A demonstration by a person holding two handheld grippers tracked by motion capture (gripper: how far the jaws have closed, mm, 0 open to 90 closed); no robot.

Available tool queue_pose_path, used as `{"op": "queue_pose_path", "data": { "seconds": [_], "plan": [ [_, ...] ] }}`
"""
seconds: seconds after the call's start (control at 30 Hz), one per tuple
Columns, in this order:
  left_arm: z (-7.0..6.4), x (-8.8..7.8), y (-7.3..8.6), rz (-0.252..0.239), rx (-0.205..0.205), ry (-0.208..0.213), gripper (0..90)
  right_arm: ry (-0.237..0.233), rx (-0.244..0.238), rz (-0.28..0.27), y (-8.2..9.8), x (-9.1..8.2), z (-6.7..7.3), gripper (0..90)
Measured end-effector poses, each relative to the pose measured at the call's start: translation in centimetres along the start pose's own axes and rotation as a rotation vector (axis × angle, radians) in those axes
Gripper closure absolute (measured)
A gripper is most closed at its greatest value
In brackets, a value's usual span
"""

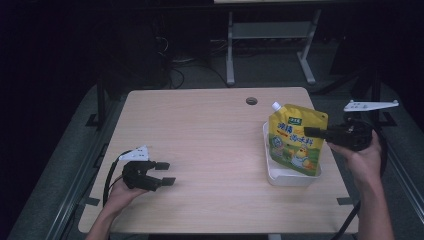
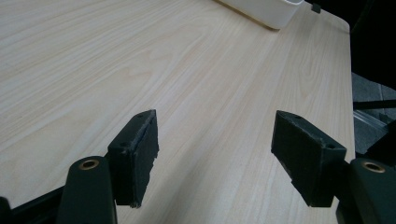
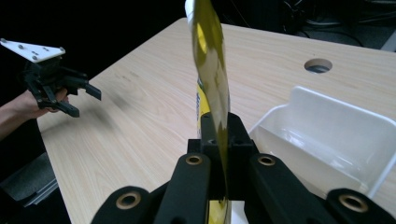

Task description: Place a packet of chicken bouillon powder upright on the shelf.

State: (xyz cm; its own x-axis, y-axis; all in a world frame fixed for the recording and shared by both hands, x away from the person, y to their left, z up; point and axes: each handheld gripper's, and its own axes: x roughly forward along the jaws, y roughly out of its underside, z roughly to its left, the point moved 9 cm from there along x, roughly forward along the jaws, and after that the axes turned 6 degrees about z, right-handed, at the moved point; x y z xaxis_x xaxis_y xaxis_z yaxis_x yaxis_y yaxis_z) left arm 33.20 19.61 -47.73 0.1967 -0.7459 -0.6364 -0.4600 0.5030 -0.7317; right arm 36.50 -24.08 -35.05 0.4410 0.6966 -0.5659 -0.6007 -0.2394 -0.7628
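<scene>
Pouch (image 1: 296, 144) status from our end: the right tool (image 1: 316, 132) has its jaws clamped flat on the yellow spouted bag's side edge, and in the right gripper view you can see the pouch (image 3: 211, 79) standing edge-on between the black jaws. In the high view it's hanging upright right at the white bin (image 1: 278, 176), bottom seemingly down inside or just at the rim; we can't tell whether it's resting on the bin floor or hanging free.

So we'd call this roughly the middle: the grab is done, and what's left depends on the direction, either setting it down in the bin and letting go, or carrying it off onto the counter (image 1: 210, 135). We honestly can't tell which.

The left tool (image 1: 168, 173) sits idle near the counter's front left corner, jaws spread apart with nothing between them, well apart from the bin.

Count: one pouch, one white bin, two tools, one counter with one round cable hole (image 1: 251, 101).
</scene>
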Motion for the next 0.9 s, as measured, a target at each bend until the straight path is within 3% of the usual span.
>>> {"op": "queue_pose_path", "data": {
  "seconds": [0.53,0.9],
  "plan": [
    [0.3,-0.3,0.0,-0.006,-0.010,-0.006,31.3,0.013,0.042,0.049,2.1,1.9,-1.3,87.6],
    [0.2,0.0,0.1,0.008,-0.001,-0.011,31.3,0.019,0.059,0.069,3.1,2.1,-1.8,86.1]
  ]
}}
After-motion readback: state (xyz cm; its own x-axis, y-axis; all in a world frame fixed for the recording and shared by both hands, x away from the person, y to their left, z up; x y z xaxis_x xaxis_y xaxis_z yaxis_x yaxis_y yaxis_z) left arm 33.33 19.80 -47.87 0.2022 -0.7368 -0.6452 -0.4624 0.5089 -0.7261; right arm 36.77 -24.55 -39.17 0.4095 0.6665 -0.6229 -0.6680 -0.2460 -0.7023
